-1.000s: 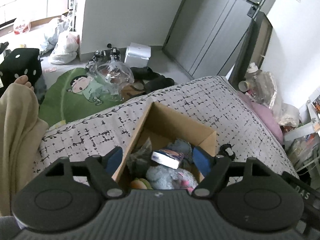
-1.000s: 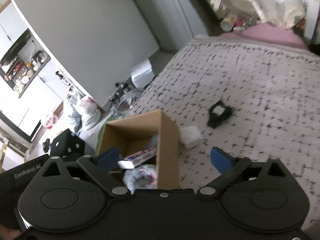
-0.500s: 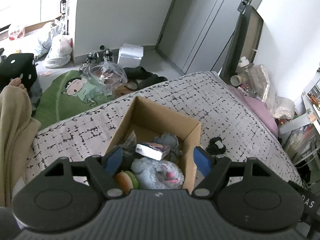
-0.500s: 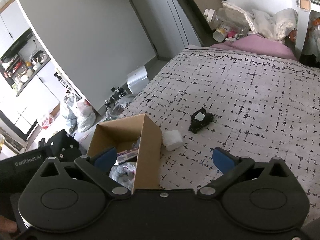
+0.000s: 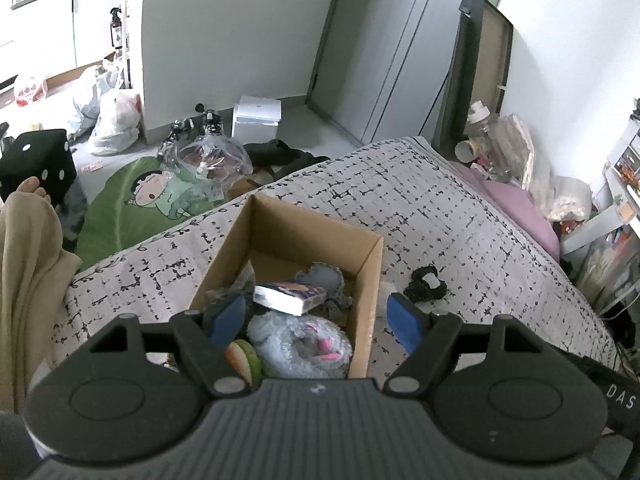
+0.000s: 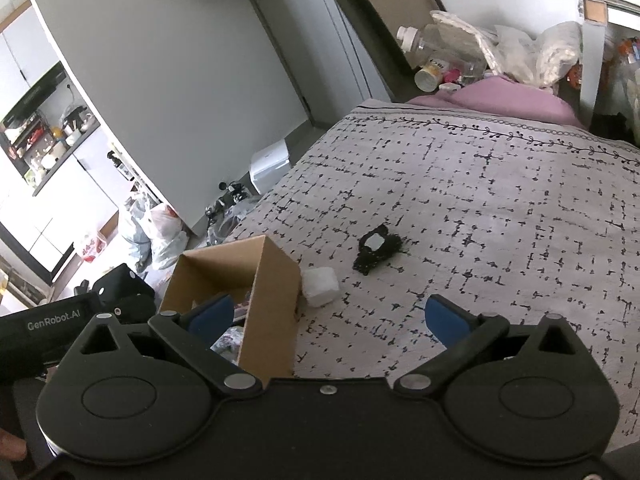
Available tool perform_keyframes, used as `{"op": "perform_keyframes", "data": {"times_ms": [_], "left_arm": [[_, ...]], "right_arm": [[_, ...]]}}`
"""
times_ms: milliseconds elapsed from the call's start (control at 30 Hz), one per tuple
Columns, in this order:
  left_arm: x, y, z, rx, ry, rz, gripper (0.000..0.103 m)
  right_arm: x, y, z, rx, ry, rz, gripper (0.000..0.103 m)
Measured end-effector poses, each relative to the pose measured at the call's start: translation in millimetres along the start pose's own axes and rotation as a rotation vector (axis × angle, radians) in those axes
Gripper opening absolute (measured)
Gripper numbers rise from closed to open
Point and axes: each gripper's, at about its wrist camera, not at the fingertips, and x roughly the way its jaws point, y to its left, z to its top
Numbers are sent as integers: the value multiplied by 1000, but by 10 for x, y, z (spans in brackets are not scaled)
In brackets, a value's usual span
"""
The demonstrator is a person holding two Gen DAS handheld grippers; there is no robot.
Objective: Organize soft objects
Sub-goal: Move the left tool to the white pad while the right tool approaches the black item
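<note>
A: We've got the left gripper [image 5: 316, 318] hanging with its jaws apart and nothing in them. Just beyond them sits the cardboard box [image 5: 370, 264], with a grey plush toy [image 5: 298, 342] and a book [image 5: 290, 296] inside.

B: Our right gripper [image 6: 326, 314] gapes wide too, empty. Ahead between its fingers lies a white foam block [image 6: 320, 286], touching the box; further ahead and right, a black fuzzy item [image 6: 376, 250] on the bedspread [image 6: 500, 220].

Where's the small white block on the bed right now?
In the right wrist view, the white block lies on the bedspread just right of the cardboard box, with the black fuzzy item beyond it.
</note>
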Motion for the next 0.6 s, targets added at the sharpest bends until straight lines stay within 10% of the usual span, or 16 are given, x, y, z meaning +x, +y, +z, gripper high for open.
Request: {"op": "perform_keyframes", "data": {"times_ms": [600], "left_arm": [[202,-458,-29,20,35,24,77]], "right_arm": [[90,-605,47,69,-6,4,103]]}}
